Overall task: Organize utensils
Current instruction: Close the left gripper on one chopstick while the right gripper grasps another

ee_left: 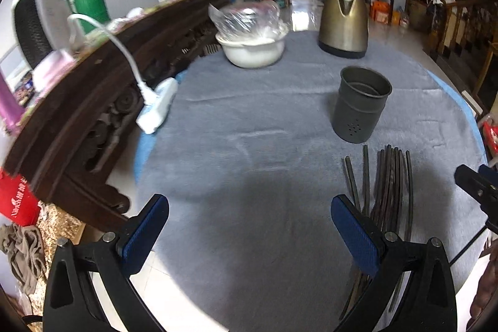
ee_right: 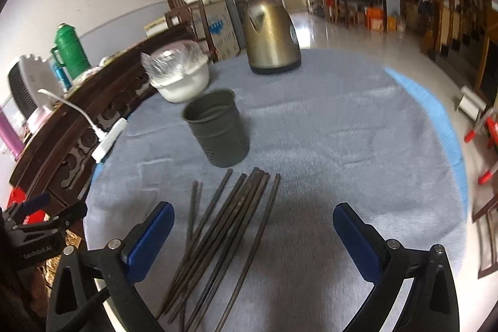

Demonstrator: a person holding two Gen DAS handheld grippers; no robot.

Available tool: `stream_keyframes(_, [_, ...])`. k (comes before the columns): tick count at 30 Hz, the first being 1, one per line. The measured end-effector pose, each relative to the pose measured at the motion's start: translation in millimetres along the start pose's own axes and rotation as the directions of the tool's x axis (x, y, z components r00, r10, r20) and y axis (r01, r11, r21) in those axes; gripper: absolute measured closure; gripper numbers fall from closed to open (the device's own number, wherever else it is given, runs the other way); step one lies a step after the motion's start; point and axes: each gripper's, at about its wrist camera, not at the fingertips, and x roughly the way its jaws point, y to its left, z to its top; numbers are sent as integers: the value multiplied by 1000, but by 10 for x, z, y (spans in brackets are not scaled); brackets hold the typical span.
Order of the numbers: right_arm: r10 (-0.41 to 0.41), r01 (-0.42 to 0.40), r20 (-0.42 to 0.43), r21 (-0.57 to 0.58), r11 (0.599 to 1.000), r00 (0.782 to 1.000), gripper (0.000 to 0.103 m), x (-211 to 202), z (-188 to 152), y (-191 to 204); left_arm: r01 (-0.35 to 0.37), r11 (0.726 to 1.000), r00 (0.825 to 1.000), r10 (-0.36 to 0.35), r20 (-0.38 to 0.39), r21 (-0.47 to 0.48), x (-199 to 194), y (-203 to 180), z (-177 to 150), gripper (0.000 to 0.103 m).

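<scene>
Several dark chopsticks lie in a loose bundle on the grey cloth, their tips pointing toward a dark metal utensil cup that stands upright and empty. In the left wrist view the same chopsticks lie low on the right, just below the cup. My left gripper is open above bare cloth, its right finger overlapping the bundle's near end. My right gripper is open too, hovering with the chopsticks beside its left finger. The right gripper's tip shows at the left view's right edge.
A brass-coloured kettle and a white bowl covered in plastic film stand at the table's far side. A white clip lamp grips the table's left edge beside a dark carved wooden bench. The grey cloth covers the round table.
</scene>
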Motion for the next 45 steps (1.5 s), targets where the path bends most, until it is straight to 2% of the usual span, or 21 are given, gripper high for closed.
stream_keyframes(2, [30, -28, -48, 38, 999, 998, 2, 208, 41, -109, 19, 1000, 1000, -19, -24, 7, 146, -70, 35, 0])
stream_keyframes(4, [59, -54, -78, 72, 996, 995, 10, 363, 66, -194, 55, 998, 997, -54, -56, 12, 302, -145, 69, 0])
stream_keyframes(6, [105, -88, -123, 135, 987, 987, 26, 549, 94, -321, 129, 992, 986, -128, -107, -5, 484, -212, 111, 0])
stream_keyframes(8, [152, -120, -159, 197, 973, 975, 38, 701, 113, -432, 184, 983, 972, -186, -143, -24, 640, -265, 149, 2])
stream_keyframes(11, [185, -133, -196, 254, 958, 963, 53, 887, 129, -538, 243, 969, 949, -246, -199, -41, 880, -362, 210, 17])
stream_keyframes(12, [193, -136, -204, 263, 955, 960, 58, 936, 132, -556, 269, 962, 936, -274, -222, -53, 960, -393, 231, 21])
stream_keyframes(14, [211, -148, -216, 275, 950, 953, 63, 1019, 131, -553, 297, 953, 919, -303, -250, -65, 1084, -454, 255, 25])
stream_keyframes(15, [205, -141, -223, 271, 952, 953, 63, 1050, 135, -535, 297, 952, 915, -305, -265, -69, 1147, -482, 267, 32])
stream_keyframes(17, [174, -107, -250, 261, 960, 953, 64, 1142, 140, -518, 321, 944, 899, -330, -286, -82, 1225, -520, 292, 38])
stream_keyframes(20, [156, -80, -290, 258, 963, 944, 69, 1276, 117, -501, 341, 935, 882, -355, -311, -101, 1324, -570, 309, 39])
stream_keyframes(22, [129, -63, -292, 226, 972, 948, 74, 1305, 133, -457, 361, 928, 870, -372, -323, -98, 1367, -623, 313, 39])
stream_keyframes(23, [123, -58, -295, 219, 974, 948, 75, 1322, 138, -441, 355, 931, 875, -365, -319, -89, 1377, -652, 321, 39])
stream_keyframes(25, [110, -48, -304, 206, 977, 946, 78, 1347, 158, -417, 366, 927, 871, -373, -319, -84, 1398, -699, 352, 40])
stream_keyframes(28, [95, -37, -323, 180, 983, 942, 92, 1398, 196, -386, 364, 928, 873, -370, -317, -81, 1456, -755, 441, 45])
stream_keyframes(30, [95, -42, -327, 166, 985, 940, 92, 1419, 216, -360, 375, 924, 870, -378, -315, -74, 1477, -787, 470, 60])
stream_keyframes(31, [92, -41, -326, 159, 986, 941, 93, 1420, 217, -354, 375, 925, 871, -377, -314, -69, 1482, -791, 485, 65])
stream_keyframes(32, [92, -42, -323, 157, 987, 942, 93, 1423, 217, -349, 382, 922, 868, -383, -315, -67, 1497, -800, 494, 77])
stream_keyframes(33, [96, -47, -317, 160, 986, 943, 94, 1415, 216, -352, 403, 912, 856, -404, -322, -74, 1518, -809, 501, 91])
stream_keyframes(35, [103, -53, -305, 166, 985, 947, 94, 1368, 201, -381, 424, 902, 842, -428, -328, -87, 1564, -820, 499, 92])
stream_keyframes(40, [126, -86, -245, 168, 982, 961, 95, 1115, 215, -434, 442, 890, 843, -455, -287, -111, 1452, -702, 540, 94])
stream_keyframes(45, [142, -117, -170, 150, 982, 975, 95, 851, 269, -405, 444, 887, 867, -461, -188, -125, 1112, -451, 655, 96])
